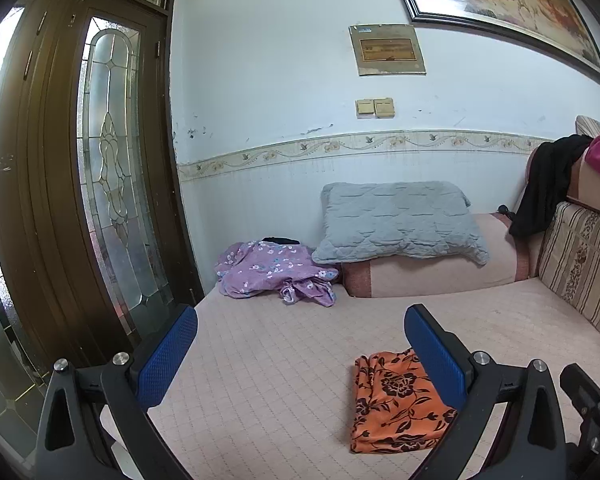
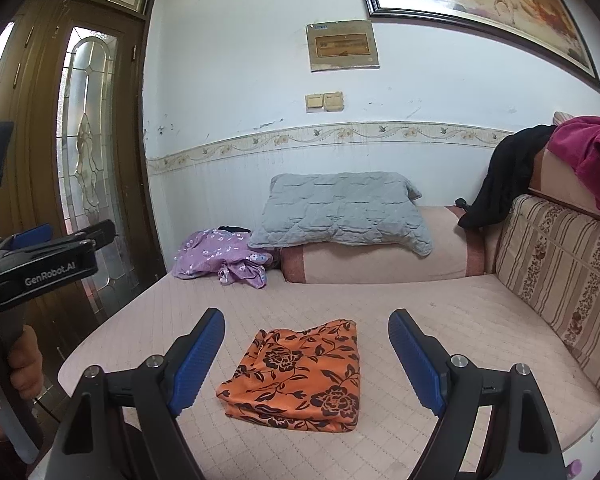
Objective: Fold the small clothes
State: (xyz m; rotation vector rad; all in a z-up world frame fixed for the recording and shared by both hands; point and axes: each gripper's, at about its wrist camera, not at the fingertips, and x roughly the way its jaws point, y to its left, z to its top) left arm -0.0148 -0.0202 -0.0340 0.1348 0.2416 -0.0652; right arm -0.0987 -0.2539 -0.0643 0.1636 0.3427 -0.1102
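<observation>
The orange floral garment (image 2: 296,376) lies folded into a compact rectangle on the pink quilted bed cover (image 2: 440,320), near the bed's front edge and directly ahead of the right claw (image 2: 306,354), whose blue pads stand wide apart with nothing between them. The left claw (image 1: 300,356) is likewise spread wide and empty, with the same garment lying low and to its right, partly behind its right finger. By this evidence the fold of the orange piece appears complete, and the step in hand is judged to be the interval between garments. The next move would probably call for a reach to the crumpled purple floral garment (image 2: 224,260), which lies unfolded at the far left of the bed, just beside the grey pillow (image 2: 340,210) and the rolled pink bolster (image 2: 380,260). A broad bare stretch of cover between the two garments offers room to spread it. Limits are the wooden glazed door (image 1: 112,160) close on the left, the striped sofa cushion (image 2: 556,280) on the right, and the bed's front edge.
</observation>
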